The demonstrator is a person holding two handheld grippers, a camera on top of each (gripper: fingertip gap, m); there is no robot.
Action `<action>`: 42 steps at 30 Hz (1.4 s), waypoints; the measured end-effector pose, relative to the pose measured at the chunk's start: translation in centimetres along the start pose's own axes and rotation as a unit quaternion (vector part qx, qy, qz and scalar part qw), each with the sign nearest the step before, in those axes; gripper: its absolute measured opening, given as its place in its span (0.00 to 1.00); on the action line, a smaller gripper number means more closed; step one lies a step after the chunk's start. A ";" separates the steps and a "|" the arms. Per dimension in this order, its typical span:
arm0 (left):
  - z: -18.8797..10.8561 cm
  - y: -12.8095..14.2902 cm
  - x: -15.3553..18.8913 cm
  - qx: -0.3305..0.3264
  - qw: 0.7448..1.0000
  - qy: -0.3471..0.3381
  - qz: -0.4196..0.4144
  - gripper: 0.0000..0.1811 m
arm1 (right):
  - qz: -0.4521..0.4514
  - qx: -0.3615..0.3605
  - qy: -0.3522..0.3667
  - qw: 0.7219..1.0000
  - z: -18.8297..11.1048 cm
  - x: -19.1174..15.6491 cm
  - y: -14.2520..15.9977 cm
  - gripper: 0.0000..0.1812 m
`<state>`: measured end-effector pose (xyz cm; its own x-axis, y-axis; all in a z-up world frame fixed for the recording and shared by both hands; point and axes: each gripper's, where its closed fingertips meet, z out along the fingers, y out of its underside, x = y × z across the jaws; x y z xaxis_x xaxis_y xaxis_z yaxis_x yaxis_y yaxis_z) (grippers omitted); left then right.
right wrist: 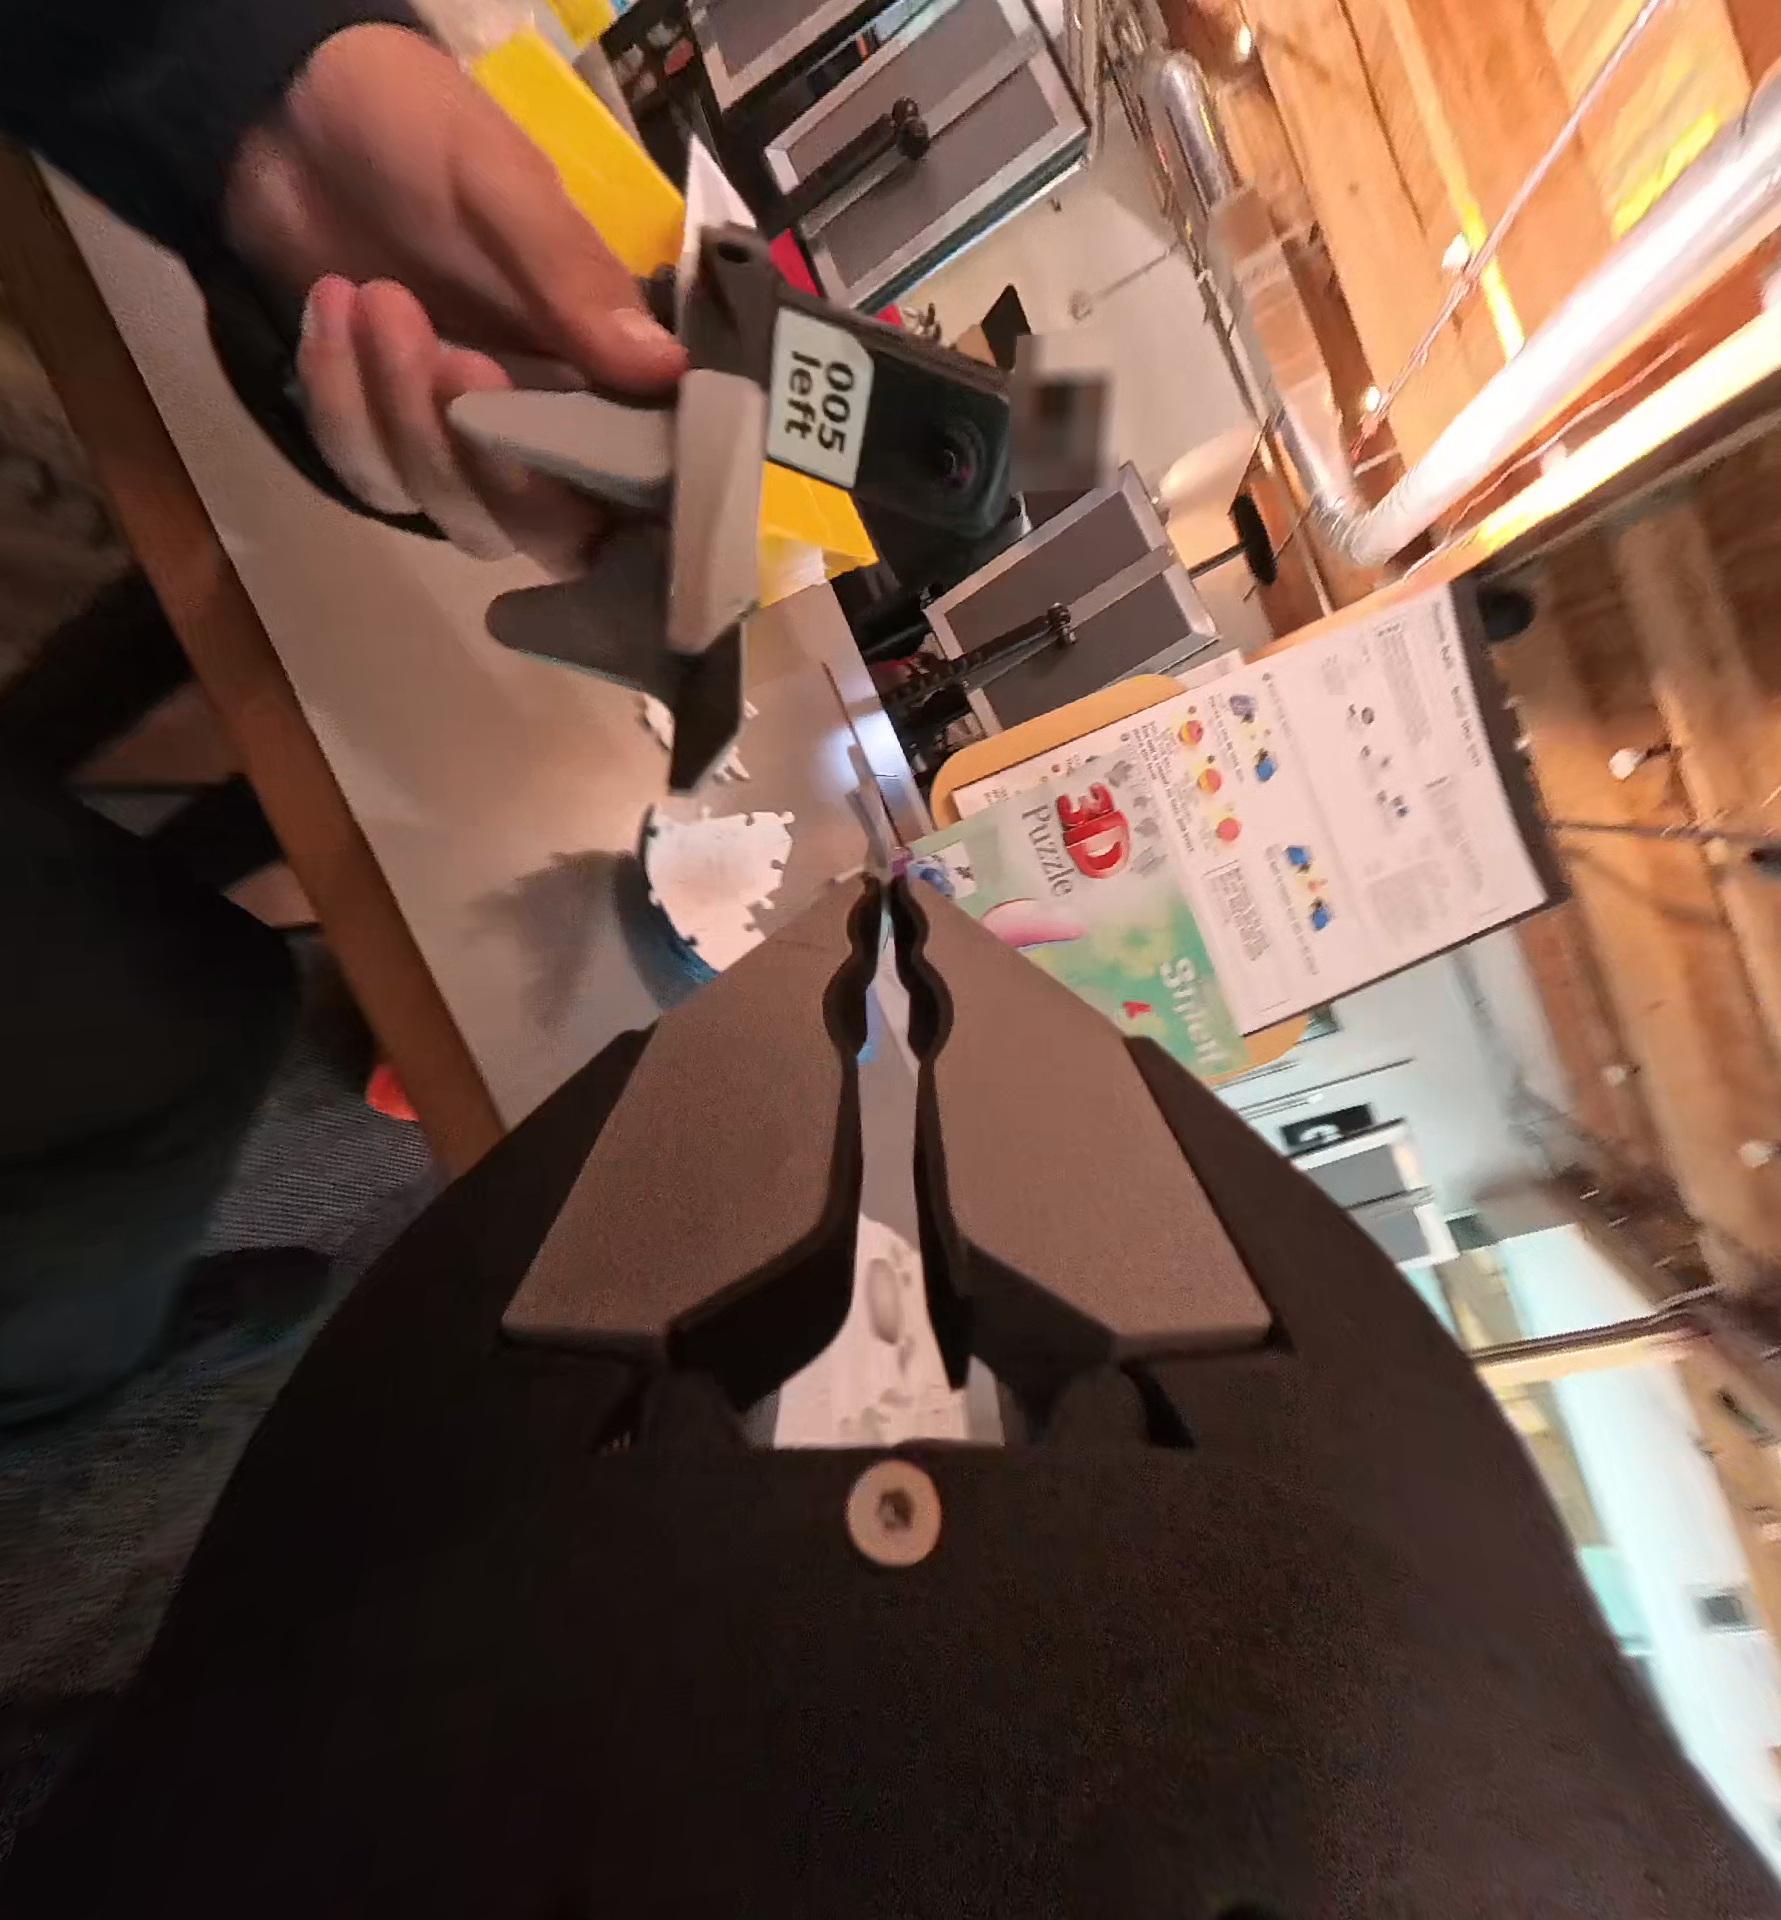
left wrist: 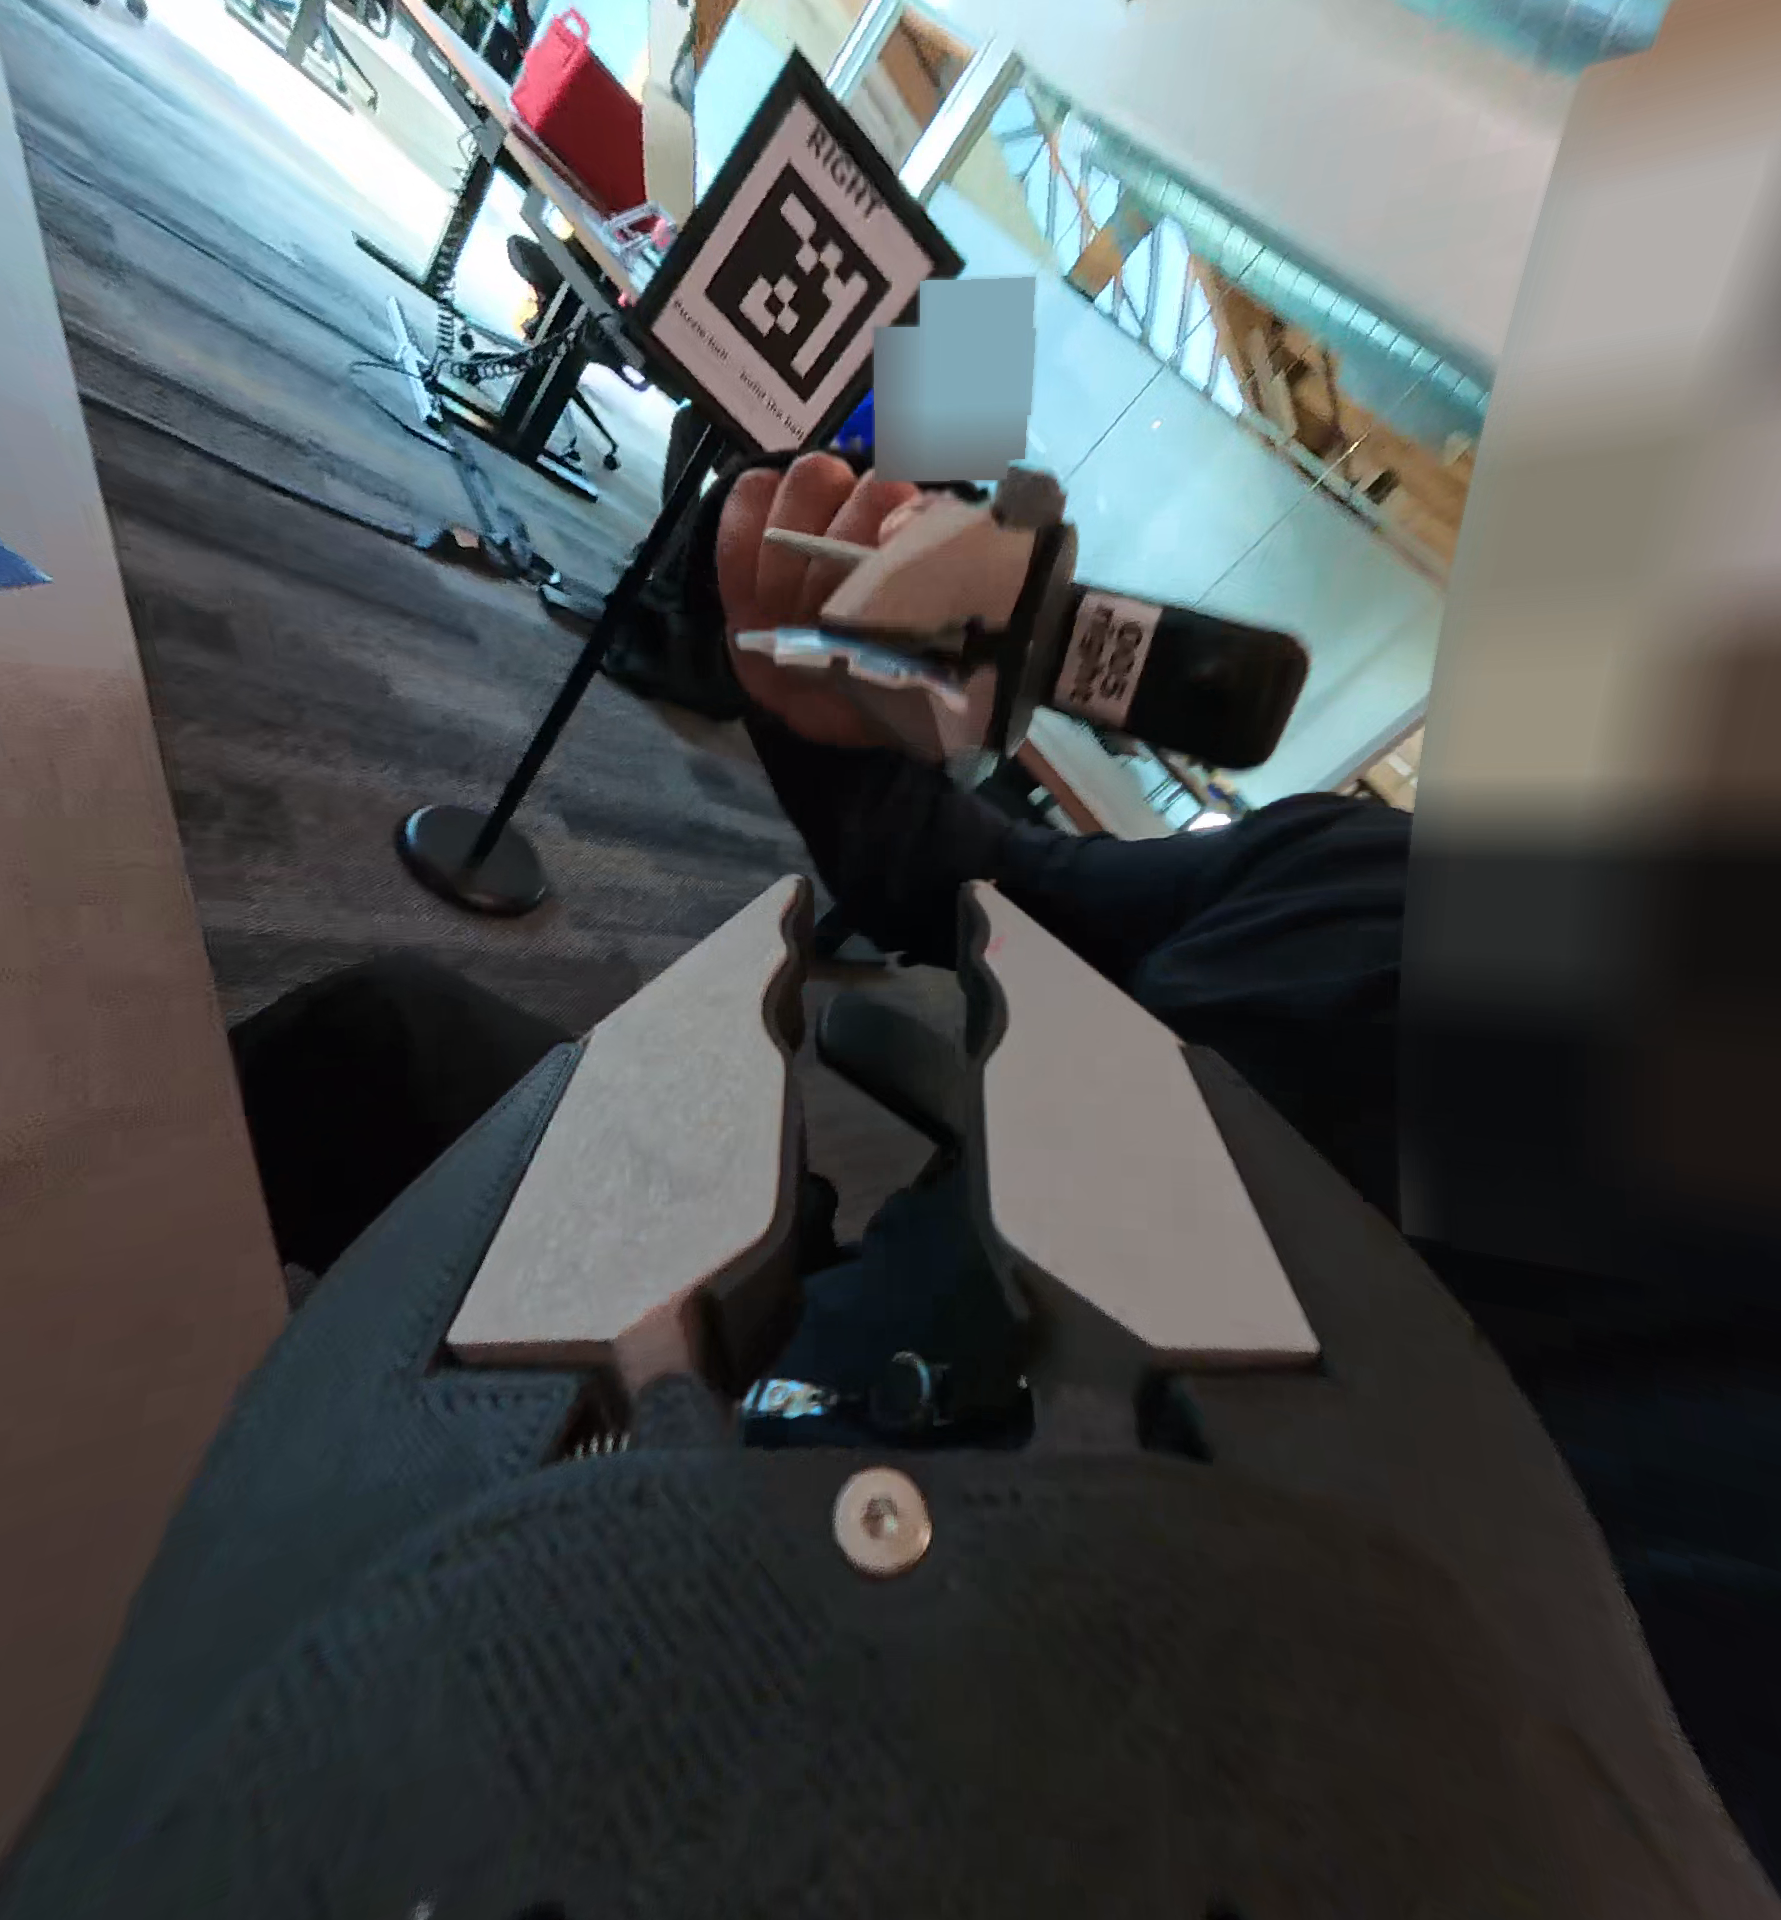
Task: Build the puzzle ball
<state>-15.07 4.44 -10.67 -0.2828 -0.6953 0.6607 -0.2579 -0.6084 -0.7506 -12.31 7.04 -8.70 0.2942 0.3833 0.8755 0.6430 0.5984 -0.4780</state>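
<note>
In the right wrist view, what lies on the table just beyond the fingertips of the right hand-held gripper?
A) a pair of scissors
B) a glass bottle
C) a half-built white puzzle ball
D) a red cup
C: a curved white shell with jigsaw-shaped edges, the puzzle ball, rests on the table past the right hand-held gripper.

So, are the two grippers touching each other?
Apart. The left wrist view shows the right gripper well beyond the left gripper's open fingers, sleeve between.

Print shows on a sign (left wrist: 801, 272), both camera stickers (right wrist: 815, 414), a puzzle box (right wrist: 1094, 914) beyond the jaws and an instruction sheet (right wrist: 1353, 790).
</note>
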 end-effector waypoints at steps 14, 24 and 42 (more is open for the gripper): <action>-2.0 -7.8 -8.4 0.112 0.988 -0.033 -0.100 0.09 | -0.181 0.072 0.006 0.981 8.6 2.4 6.3 0.00; -8.1 -6.8 -11.1 0.008 0.965 -0.253 0.070 0.00 | -0.131 0.099 0.006 0.986 12.2 1.6 6.9 0.00; -11.4 -8.7 -11.0 -0.409 0.229 -0.414 0.780 0.00 | 0.529 0.085 -0.523 0.663 12.9 2.3 4.2 0.17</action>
<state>-20.22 21.69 -11.33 -0.4351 0.1380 -0.8897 -0.6223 0.6680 0.4080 -18.04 19.47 -9.58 -0.1911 0.8769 -0.4411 0.3519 -0.3583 -0.8648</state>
